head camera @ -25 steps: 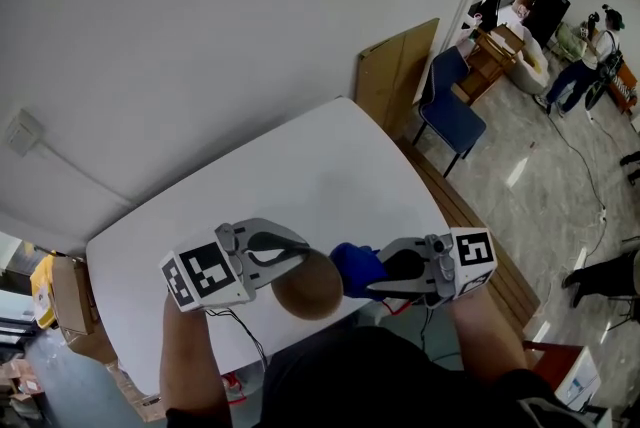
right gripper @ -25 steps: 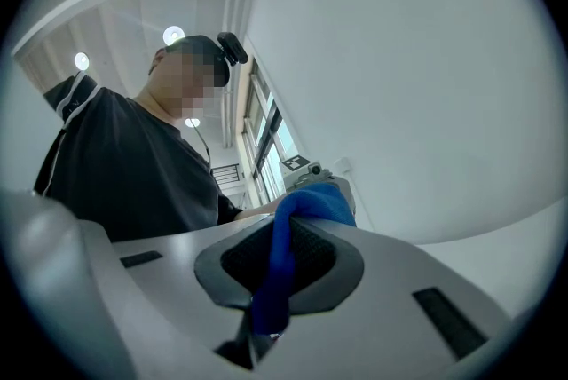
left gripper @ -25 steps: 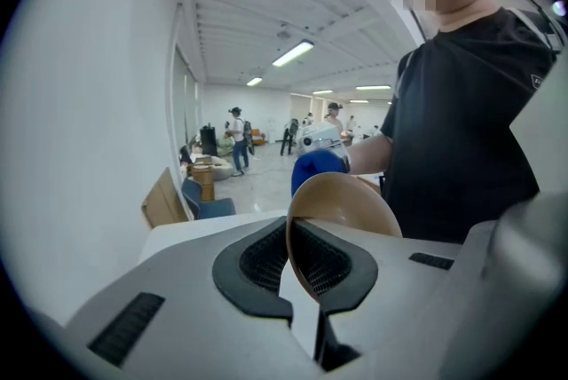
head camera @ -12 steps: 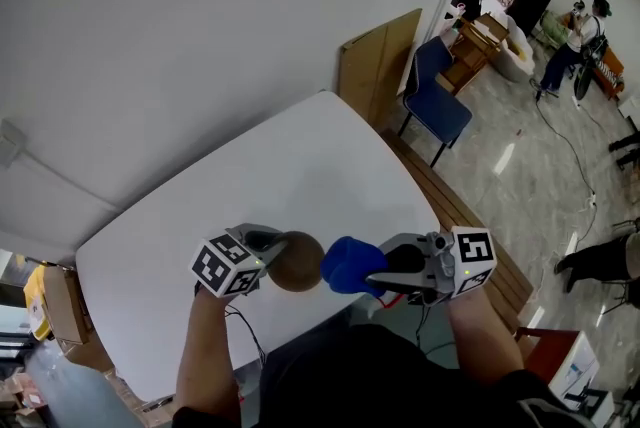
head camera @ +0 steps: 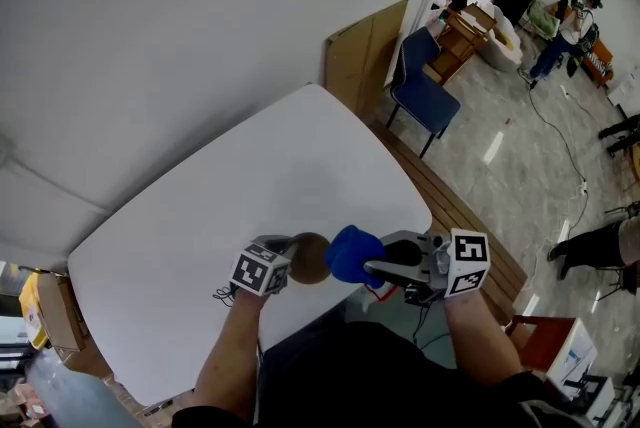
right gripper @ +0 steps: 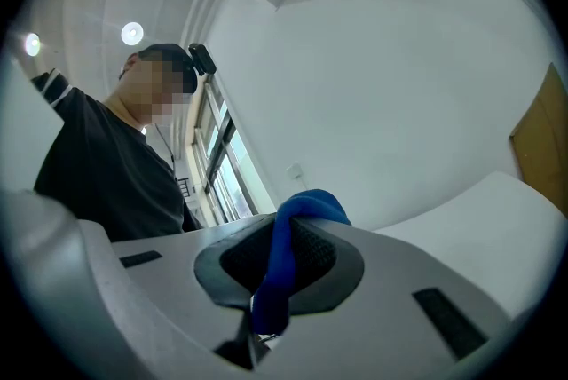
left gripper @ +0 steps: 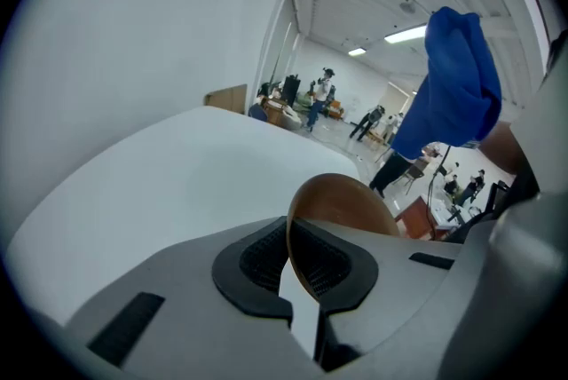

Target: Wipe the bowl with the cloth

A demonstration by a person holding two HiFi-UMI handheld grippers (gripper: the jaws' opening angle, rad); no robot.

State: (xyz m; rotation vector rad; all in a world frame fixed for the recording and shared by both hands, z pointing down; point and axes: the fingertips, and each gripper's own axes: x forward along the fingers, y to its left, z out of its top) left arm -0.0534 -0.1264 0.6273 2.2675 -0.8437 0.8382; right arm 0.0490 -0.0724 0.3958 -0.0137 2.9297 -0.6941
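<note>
Both grippers loaded, bowl and cloth side by side
Left gripper (left gripper: 297, 263) clamped tight on the rim of the brown bowl (left gripper: 346, 201), its thin wall pinched between the pads; right gripper (right gripper: 282, 267) squeezed shut on a fold of the blue cloth (head camera: 352, 254); cloth bunched right beside the bowl, contact hard to call; both over the near edge of the white table (head camera: 250, 176); blue chair (head camera: 420, 96) past the far corner

Open office or lab (white table (head camera: 250, 186), blue chair (head camera: 421, 94), desks (head camera: 457, 40) beyond)
</note>
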